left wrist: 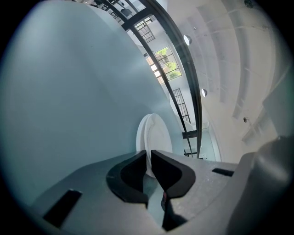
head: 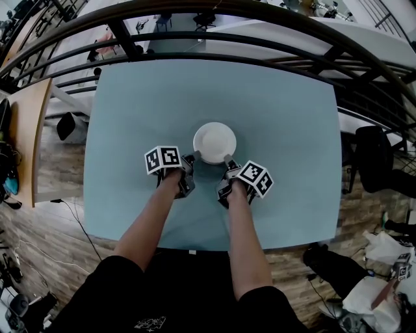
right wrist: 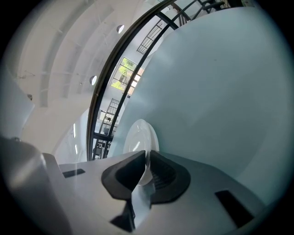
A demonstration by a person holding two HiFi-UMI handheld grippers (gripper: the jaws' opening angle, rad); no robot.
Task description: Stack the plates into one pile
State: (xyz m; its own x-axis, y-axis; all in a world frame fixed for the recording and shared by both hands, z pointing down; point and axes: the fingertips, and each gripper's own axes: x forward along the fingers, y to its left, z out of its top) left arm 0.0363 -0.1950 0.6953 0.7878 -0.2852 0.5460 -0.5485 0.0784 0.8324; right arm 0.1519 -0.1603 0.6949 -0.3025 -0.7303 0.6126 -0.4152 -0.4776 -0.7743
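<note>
A white plate (head: 214, 142) is near the middle of the pale blue table (head: 286, 130), with a dark shadow on the tabletop just under its near edge. Both my grippers hold it by that near rim. My left gripper (head: 193, 158) is shut on the rim's left part, and my right gripper (head: 227, 160) is shut on its right part. In the left gripper view the plate (left wrist: 155, 135) runs edge-on between the pads of the left gripper (left wrist: 149, 153), and two rim lines show there. In the right gripper view the plate (right wrist: 138, 135) sits between the pads of the right gripper (right wrist: 147, 153).
A black curved railing (head: 214, 13) runs round the table's far side. A wooden bench (head: 26, 130) stands at the left. At the right are a dark chair (head: 377, 159) and, on the floor, white bags (head: 380, 286). The person's legs are at the table's near edge.
</note>
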